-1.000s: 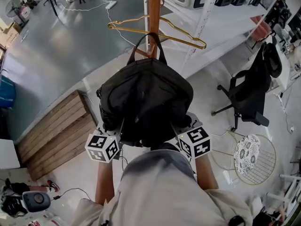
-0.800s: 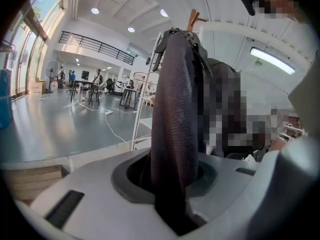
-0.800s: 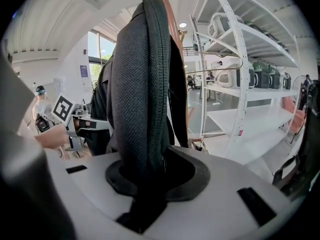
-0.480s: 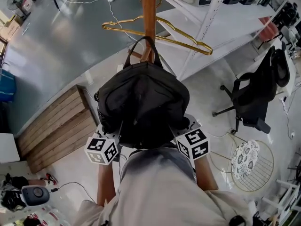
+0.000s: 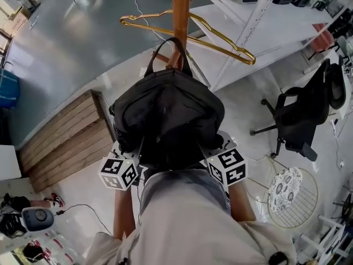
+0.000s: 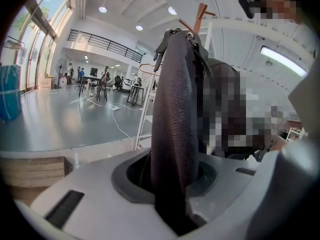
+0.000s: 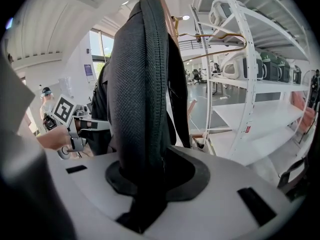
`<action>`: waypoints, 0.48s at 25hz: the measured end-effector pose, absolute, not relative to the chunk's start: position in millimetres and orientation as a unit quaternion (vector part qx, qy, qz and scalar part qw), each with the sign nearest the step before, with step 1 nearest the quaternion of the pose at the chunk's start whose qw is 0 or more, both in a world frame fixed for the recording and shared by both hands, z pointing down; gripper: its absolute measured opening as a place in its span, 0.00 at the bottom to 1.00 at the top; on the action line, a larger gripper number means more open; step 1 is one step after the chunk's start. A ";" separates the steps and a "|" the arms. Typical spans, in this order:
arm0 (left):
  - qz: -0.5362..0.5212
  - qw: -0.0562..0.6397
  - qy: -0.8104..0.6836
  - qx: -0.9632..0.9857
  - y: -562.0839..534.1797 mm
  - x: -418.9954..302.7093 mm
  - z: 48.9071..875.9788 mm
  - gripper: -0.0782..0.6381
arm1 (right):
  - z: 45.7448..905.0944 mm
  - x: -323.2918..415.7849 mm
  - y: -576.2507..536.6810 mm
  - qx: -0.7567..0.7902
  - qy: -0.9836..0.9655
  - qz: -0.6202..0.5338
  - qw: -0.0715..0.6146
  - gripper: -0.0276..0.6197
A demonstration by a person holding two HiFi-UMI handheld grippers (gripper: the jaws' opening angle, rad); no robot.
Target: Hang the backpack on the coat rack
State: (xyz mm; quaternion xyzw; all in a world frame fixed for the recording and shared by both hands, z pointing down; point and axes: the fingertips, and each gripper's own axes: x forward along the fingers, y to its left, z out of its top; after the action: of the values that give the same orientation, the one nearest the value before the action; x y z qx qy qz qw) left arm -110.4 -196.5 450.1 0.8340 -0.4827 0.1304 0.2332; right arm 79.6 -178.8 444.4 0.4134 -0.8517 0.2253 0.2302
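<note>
A black backpack is held up against the wooden pole of the coat rack. Its top handle stands up in a loop right at the pole; I cannot tell whether it rests on a peg. My left gripper and right gripper grip it from below, their fingertips hidden under the bag. In the left gripper view a dark shoulder strap is pinched between the jaws, with the rack's pegs above. In the right gripper view another strap is clamped the same way.
A gold wire hanger hangs on the rack just beyond the handle. White metal shelving stands behind on the right, an office chair and a round wire stand at the right, a wooden platform at the left.
Both grippers have sunk a little with the backpack and brought it closer to the pole. The grips on the straps are unchanged.
</note>
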 end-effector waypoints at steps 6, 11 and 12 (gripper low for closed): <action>0.138 0.241 -0.479 0.833 -198.3 -111.0 457.5 0.25 | 451.3 78.6 -178.8 0.414 -0.847 0.236 0.235 0.18; 0.145 0.245 -0.478 0.831 -199.2 -113.2 461.3 0.25 | 455.5 75.9 -179.3 0.416 -0.843 0.245 0.237 0.19; 0.145 0.246 -0.477 0.831 -199.2 -113.2 462.0 0.25 | 456.0 76.0 -179.1 0.416 -0.842 0.246 0.238 0.19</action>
State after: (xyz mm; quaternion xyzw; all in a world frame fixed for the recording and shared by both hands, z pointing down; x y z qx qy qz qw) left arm -113.2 -199.2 462.0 0.8313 -0.4769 0.1446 0.2462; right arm 76.0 -179.1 456.0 0.4162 -0.8424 0.2460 0.2378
